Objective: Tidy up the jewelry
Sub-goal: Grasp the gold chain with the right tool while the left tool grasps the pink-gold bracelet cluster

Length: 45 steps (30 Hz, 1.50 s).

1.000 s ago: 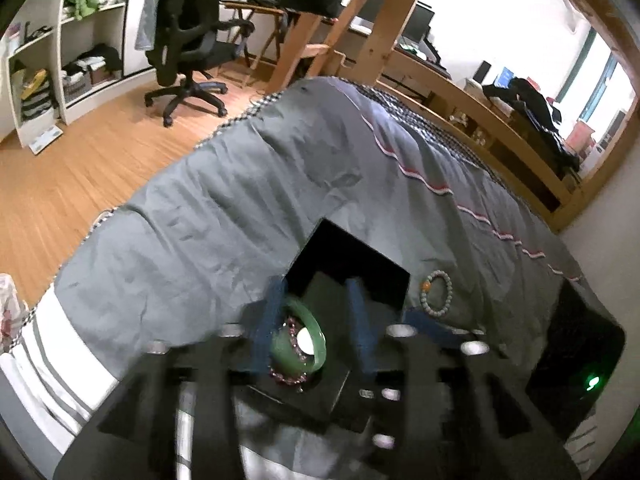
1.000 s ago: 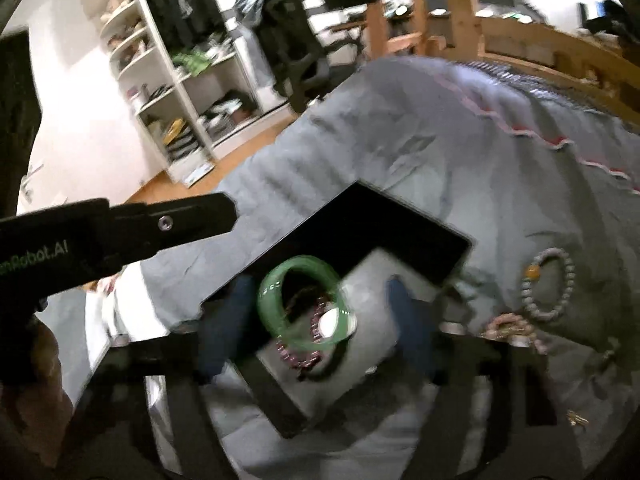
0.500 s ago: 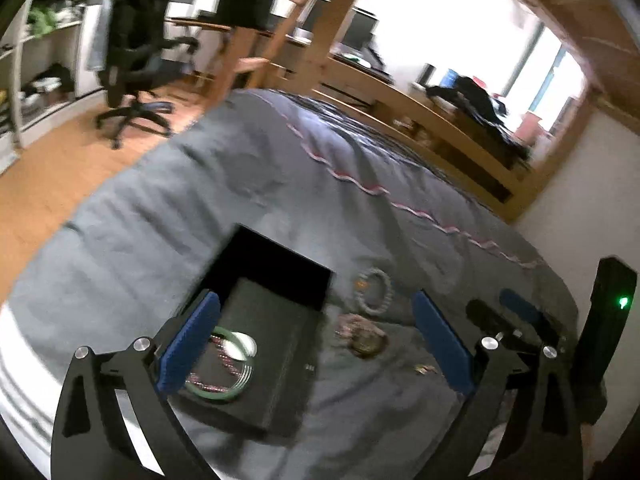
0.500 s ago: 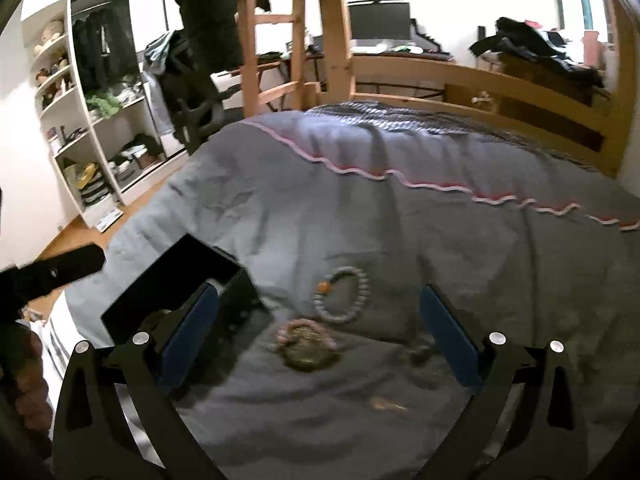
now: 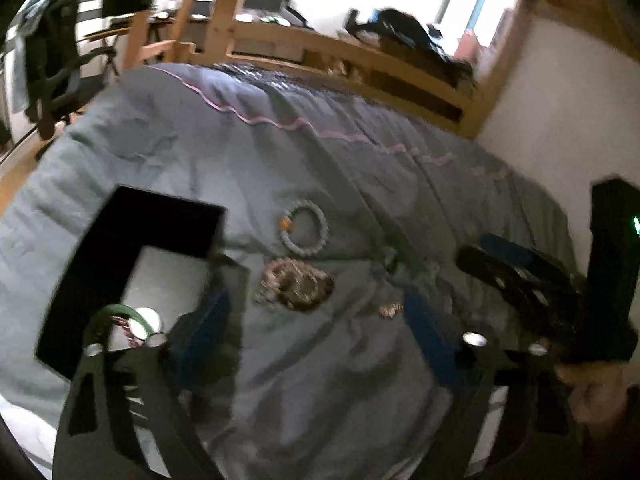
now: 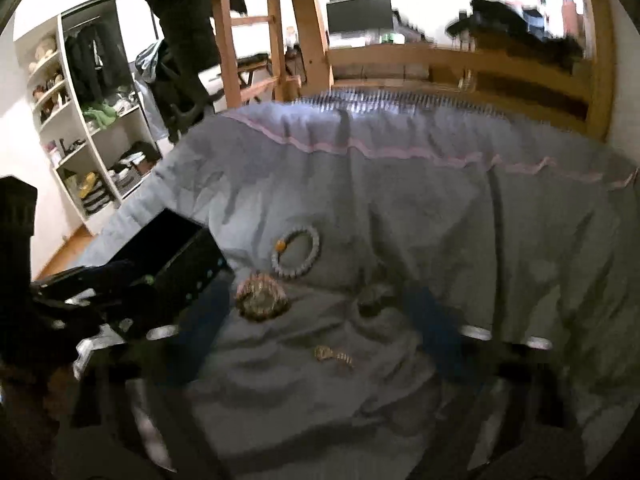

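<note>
The jewelry lies partly in and partly beside an open black box (image 5: 132, 248) on a bed covered with a grey quilt (image 5: 280, 140). Inside the box, at its near corner, a green bangle (image 5: 120, 314) rests on the pale lining with a dark red beaded bracelet (image 5: 130, 330) and a small round white piece (image 5: 148, 318) within its ring. On the quilt just right of the box lies a grey beaded bracelet (image 5: 304, 227) with one orange bead. Nearer than that bracelet, close to the box's right wall, is a tangled heap of pink and dark beads (image 5: 296, 286). Further right of the box sit a small dark piece (image 6: 372, 300) and, nearer the camera, a little gold-coloured item (image 6: 332, 354); both are too blurred to name.

The left gripper (image 5: 316, 320) hovers over the quilt at the box's right edge. Its blue-padded jaws are spread and closing, with the bead heap lying between them, untouched. The right gripper (image 6: 320, 320) hangs further right of the box, its jaws also apart and closing, pinching nothing; the gold item and the heap lie below the gap. A hand (image 5: 592, 392) grips the right tool's handle.
</note>
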Motion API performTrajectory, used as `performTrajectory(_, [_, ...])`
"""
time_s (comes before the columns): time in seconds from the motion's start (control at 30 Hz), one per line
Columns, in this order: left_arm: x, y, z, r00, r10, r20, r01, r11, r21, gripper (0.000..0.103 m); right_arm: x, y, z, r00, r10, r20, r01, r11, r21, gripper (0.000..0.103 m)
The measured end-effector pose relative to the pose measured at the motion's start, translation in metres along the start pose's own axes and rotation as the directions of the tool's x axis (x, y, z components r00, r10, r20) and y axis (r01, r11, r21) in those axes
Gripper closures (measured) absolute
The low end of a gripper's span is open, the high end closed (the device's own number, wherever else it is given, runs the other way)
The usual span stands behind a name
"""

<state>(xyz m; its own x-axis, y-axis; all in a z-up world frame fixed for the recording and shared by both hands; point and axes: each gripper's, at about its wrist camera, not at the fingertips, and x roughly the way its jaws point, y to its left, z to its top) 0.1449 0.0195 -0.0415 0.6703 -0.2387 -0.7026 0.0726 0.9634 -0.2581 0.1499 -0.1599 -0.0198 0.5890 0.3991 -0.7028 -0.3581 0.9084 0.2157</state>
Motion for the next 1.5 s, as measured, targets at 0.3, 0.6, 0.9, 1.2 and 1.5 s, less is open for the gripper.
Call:
performTrajectory(0.3, [0.052,-0.018,-0.018,0.996,0.023,-0.092,-0.014,0.995,0.095,0.060,0.048,0.008,-0.018,0.979,0.020,-0.204,-0.035,0.997,-0.071,0.068])
performTrajectory(0.6, [0.096,-0.003,-0.019,0.987,0.109,-0.120,-0.098,0.991,0.094,0.056,0.095,-0.002,-0.035,0.934,-0.087,-0.347,0.079,0.996,-0.038,0.068])
performTrajectory(0.9, [0.109,0.010,-0.016,0.985,0.098,-0.139,-0.090,0.994,0.062,0.073,0.098,-0.003,-0.036,0.939,-0.088,-0.333,0.089,0.996,-0.014,0.096])
performTrajectory(1.2, [0.098,0.011,-0.017,0.992,0.037,-0.124,-0.033,0.999,0.034,0.101,0.076,-0.008,-0.019,0.972,-0.057,-0.229,0.069,0.997,0.042,0.099])
performTrajectory(1.5, [0.103,0.015,-0.014,0.990,0.036,-0.135,-0.038,0.999,-0.006,0.095,0.075,-0.006,-0.018,0.972,-0.040,-0.233,0.051,0.998,0.043,0.099])
